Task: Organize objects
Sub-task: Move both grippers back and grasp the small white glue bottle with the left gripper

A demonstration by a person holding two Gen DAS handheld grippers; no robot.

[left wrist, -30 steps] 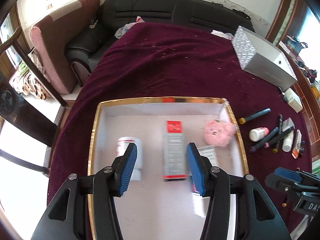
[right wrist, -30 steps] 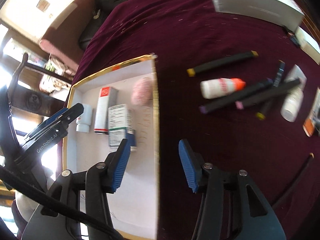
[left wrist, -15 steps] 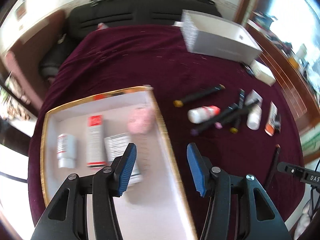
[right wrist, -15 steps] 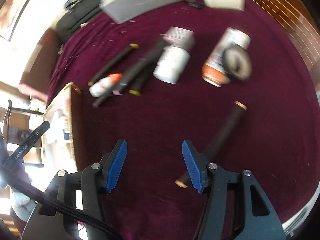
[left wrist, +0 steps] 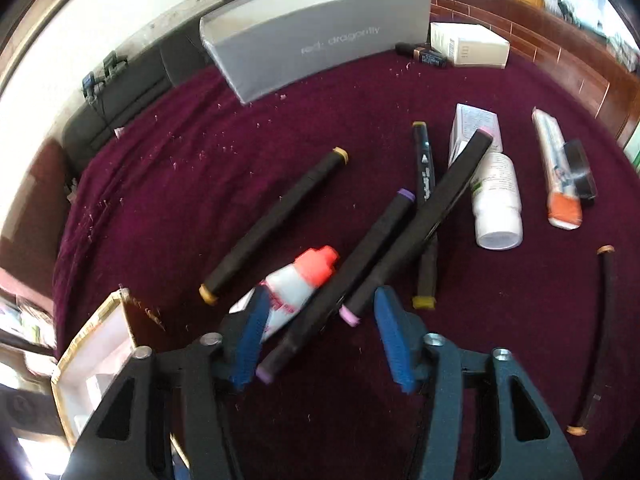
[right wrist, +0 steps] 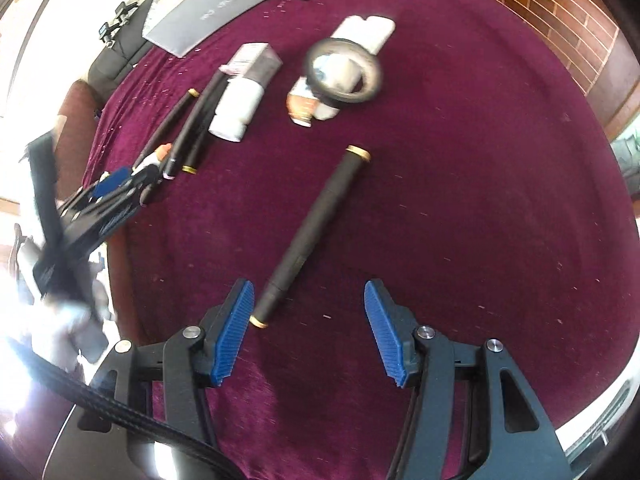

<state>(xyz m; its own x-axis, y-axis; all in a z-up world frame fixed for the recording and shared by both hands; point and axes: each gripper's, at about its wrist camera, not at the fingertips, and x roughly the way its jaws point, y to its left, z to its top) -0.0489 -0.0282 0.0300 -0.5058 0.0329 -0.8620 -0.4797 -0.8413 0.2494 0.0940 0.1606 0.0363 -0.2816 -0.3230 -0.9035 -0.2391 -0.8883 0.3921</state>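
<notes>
The grey box (left wrist: 316, 28) at the counter's far edge reads "red dragonfly". Markers (left wrist: 276, 224) lie mid-counter. Left gripper (left wrist: 320, 344), just opening, and right gripper (right wrist: 306, 332) both gape, holding nothing

Open tabletop (right wrist: 480, 200) right of lone marker (right wrist: 316, 224); left of it, crowded with crossed markers (left wrist: 400, 232), bottles (left wrist: 496, 200), tray (left wrist: 96, 344).

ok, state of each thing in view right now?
left gripper: jaws open, just widened, over purple-capped marker
right gripper: jaws open, empty
gold-capped marker: lying alone on cloth
white bottle: on its side
tray: only a corner visible
</notes>
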